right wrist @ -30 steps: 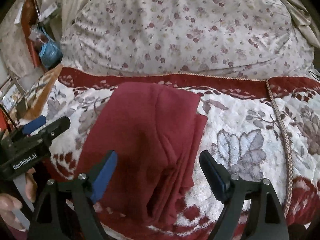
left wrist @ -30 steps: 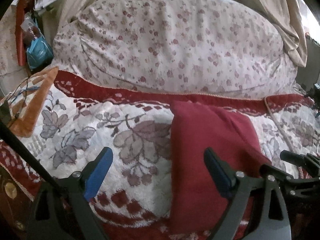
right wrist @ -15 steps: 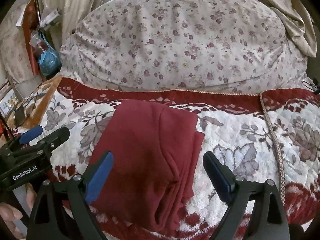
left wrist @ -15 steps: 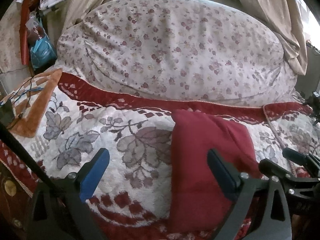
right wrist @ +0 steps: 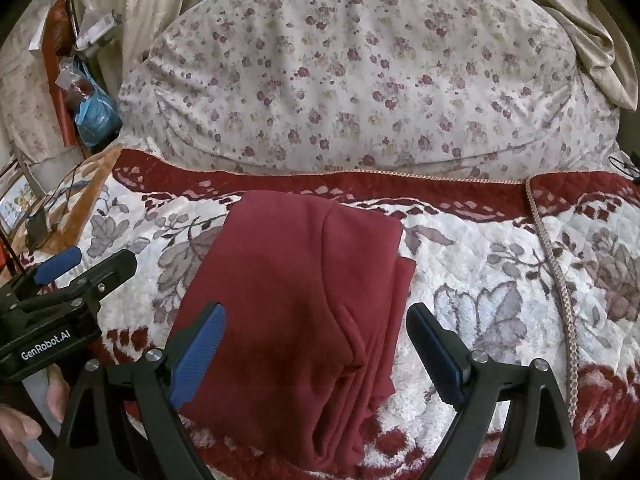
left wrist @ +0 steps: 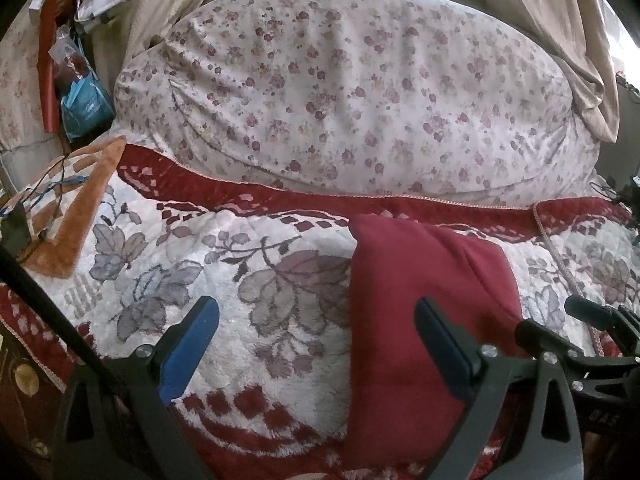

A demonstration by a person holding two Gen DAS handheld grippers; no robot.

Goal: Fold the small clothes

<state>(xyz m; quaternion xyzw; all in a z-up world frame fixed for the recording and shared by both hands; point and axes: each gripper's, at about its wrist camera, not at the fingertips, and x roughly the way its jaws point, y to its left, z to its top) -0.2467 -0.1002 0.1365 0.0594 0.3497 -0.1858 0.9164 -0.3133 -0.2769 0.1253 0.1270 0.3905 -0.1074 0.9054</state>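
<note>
Left wrist view: the left gripper (left wrist: 316, 336) is wide open and holds nothing. The folded red cloth (left wrist: 420, 300) lies at lower right, its straight left edge between the fingers. White flowery blanket (left wrist: 248, 320) fills the lower left.

Right wrist view: the right gripper (right wrist: 316, 340) is wide open and empty too, above the red cloth (right wrist: 292, 292) in the middle. Its layered edges show on the right side. White blanket (right wrist: 500, 280) spreads to the right. At lower left, the other gripper says "GenRobot.AI".

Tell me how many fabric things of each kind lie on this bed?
Folded dark red knit garment: 1
Red-and-white floral plush blanket: 1
Large white floral-print cushion: 1
Orange-trimmed cloth: 1
Total: 4
</note>
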